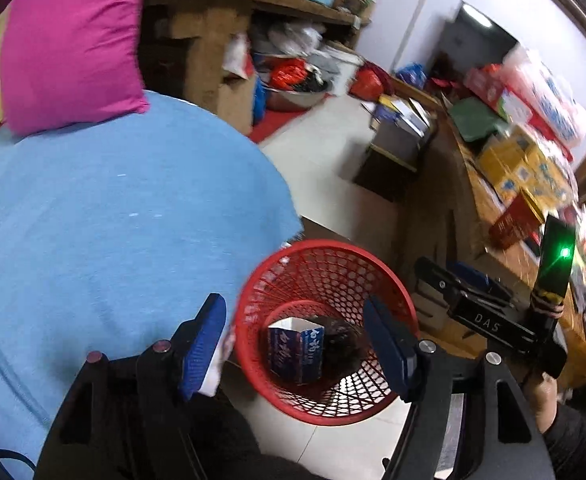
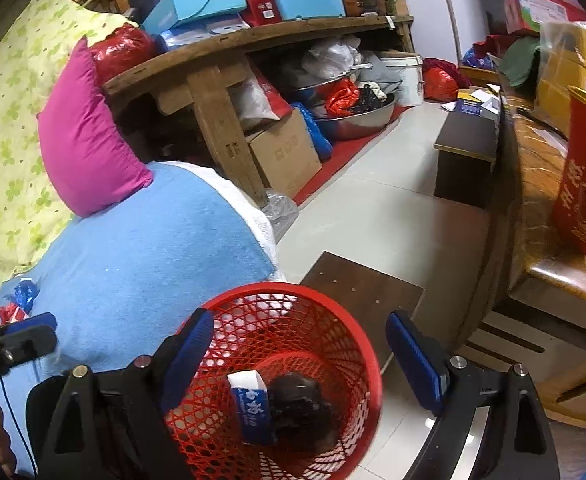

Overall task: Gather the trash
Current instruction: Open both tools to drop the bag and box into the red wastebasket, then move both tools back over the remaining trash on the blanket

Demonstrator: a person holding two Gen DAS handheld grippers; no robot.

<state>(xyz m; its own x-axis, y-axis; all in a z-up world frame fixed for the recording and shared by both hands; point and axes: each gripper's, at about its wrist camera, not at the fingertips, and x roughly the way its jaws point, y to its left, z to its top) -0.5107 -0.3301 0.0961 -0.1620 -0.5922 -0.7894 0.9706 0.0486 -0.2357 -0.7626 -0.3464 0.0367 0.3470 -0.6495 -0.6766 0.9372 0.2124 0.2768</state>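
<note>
From my left wrist camera, my left gripper hangs over the red mesh basket that stands on the pale tiled floor. Its jaws are parted, with nothing pressed between the blue pads; a scrap of something white sits just behind the left pad, too blurred to name. Down in the basket lies a blue and white carton, open end up, and touching it on the right a dark crumpled lump. To the left the blue blanket on the bed bulges right up to the basket's rim, with a magenta pillow resting on it further back. On the right I see my right gripper's black body, with a green light glowing on it, in front of a cluttered wooden desk.

From my right wrist camera, my right gripper also hovers above the same basket, jaws wide apart and empty. The carton and the dark lump lie side by side at the bottom, touching. On the blue blanket, near its left edge, lie crinkled blue and red wrappers, well apart from the basket. One blue pad of my left gripper pokes in at the left edge, just beside those wrappers. The magenta pillow leans against a green-patterned cover. A tall red box stands on the desk at the right.
</note>
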